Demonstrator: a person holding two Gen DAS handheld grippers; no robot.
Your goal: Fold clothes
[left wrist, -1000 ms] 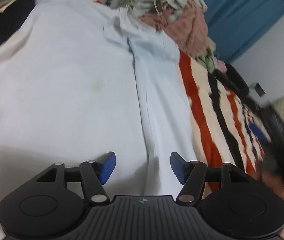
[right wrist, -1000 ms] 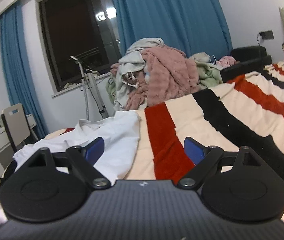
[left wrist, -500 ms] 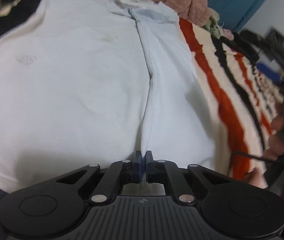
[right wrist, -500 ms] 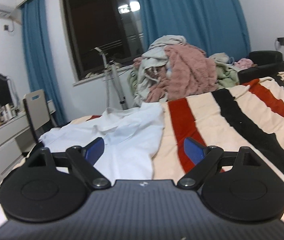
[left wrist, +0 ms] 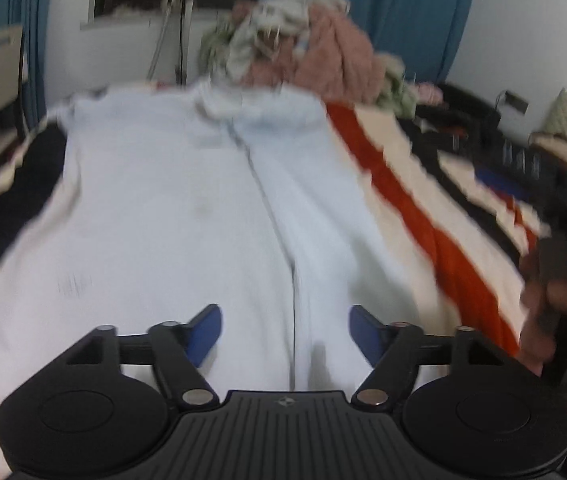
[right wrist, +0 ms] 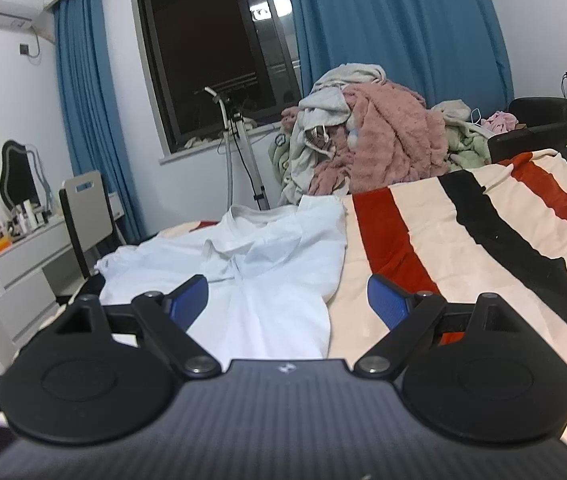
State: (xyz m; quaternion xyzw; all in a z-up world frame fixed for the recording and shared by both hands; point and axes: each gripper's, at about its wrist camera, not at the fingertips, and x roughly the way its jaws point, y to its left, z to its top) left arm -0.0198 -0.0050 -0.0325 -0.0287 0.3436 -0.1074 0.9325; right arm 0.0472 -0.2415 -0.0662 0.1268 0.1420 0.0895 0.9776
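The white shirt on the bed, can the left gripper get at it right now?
Probably yes. The left gripper is open, its jaws just opened with nothing between them, and the white shirt lies flat directly ahead on the striped blanket, nothing in between.

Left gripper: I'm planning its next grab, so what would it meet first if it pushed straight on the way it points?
Most likely the white shirt lying on the striped blanket. The left gripper, jaws just opened and empty, tilts down toward it; blur leaves the depth unclear.
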